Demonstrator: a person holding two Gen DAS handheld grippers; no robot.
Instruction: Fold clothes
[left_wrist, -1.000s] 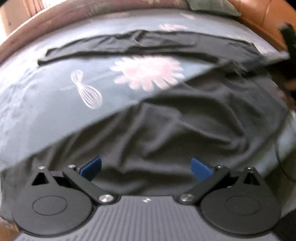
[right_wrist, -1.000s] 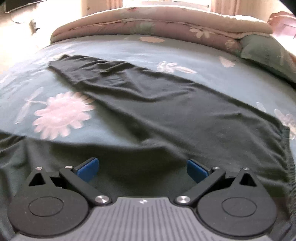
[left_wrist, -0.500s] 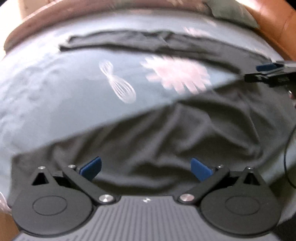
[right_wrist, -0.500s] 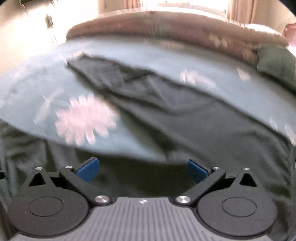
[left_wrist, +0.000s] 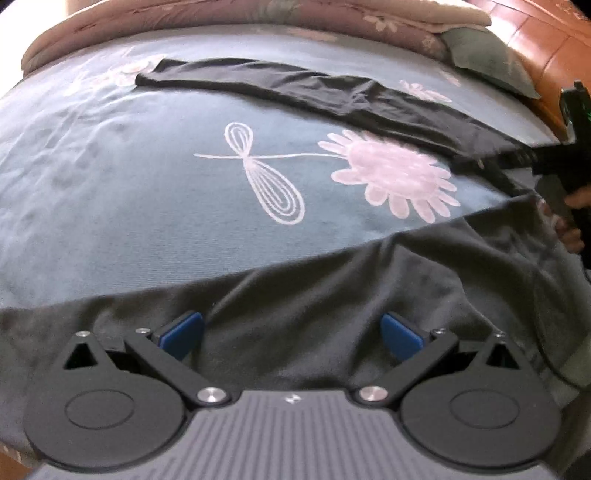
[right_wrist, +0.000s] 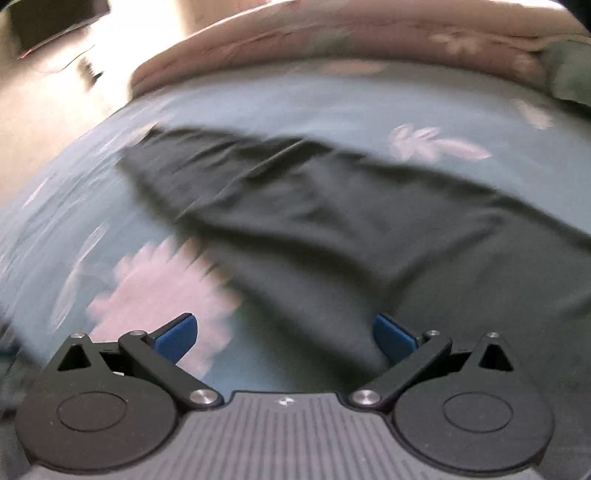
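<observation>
Judging by its creases, the dark garment (left_wrist: 332, 325), spread in a V across the floral bedsheet (left_wrist: 129, 221), would handle soft and limp, best pinched at an edge near six o'clock. My left gripper (left_wrist: 291, 332) and right gripper (right_wrist: 284, 332) both gaped wide, holding nothing.

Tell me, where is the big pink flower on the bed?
In the left wrist view the pink flower is printed on the blue bedsheet, right of centre, between the two legs of the black trousers.
</observation>
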